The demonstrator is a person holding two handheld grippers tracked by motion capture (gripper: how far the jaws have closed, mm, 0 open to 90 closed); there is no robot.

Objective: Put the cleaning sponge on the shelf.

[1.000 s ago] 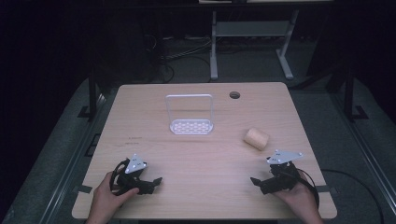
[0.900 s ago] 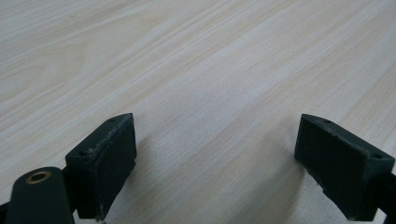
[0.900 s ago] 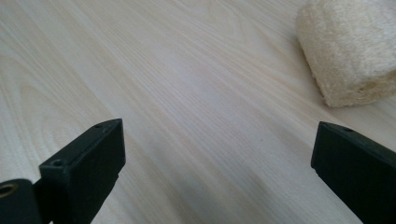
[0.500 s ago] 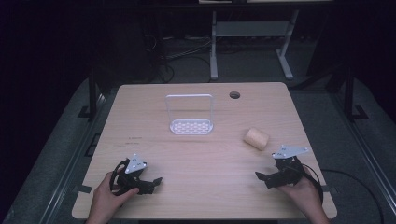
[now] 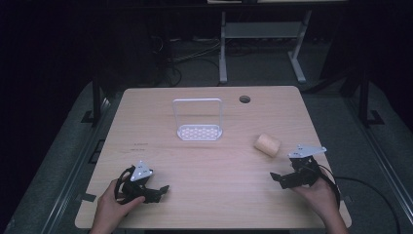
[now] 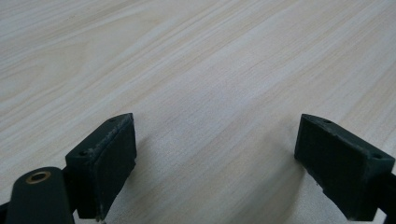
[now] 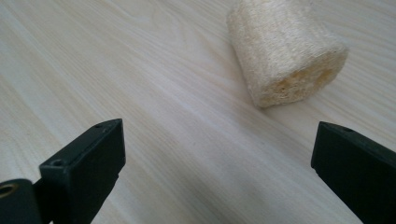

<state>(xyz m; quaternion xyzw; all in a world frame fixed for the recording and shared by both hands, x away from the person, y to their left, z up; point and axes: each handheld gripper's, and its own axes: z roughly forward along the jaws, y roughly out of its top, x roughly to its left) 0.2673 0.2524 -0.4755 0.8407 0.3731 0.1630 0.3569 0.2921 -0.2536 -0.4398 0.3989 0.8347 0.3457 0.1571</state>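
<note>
Drifting outward and up the table since a second ago, the right gripper (image 5: 287, 179) now sits near the loofah piece (image 5: 268, 145), jaws spread wide and empty. Left gripper (image 5: 155, 191) rests wide open on the table (image 5: 214, 165), holding nothing.

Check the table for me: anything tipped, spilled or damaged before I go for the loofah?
Nothing stands out. The loofah piece lies on its side, intact, apart from the right gripper. The white rack stands upright mid-table.

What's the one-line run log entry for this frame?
left gripper: open, empty, near table edge | right gripper: open, empty, short of loofah piece | white rack: untouched, mid-table
</note>
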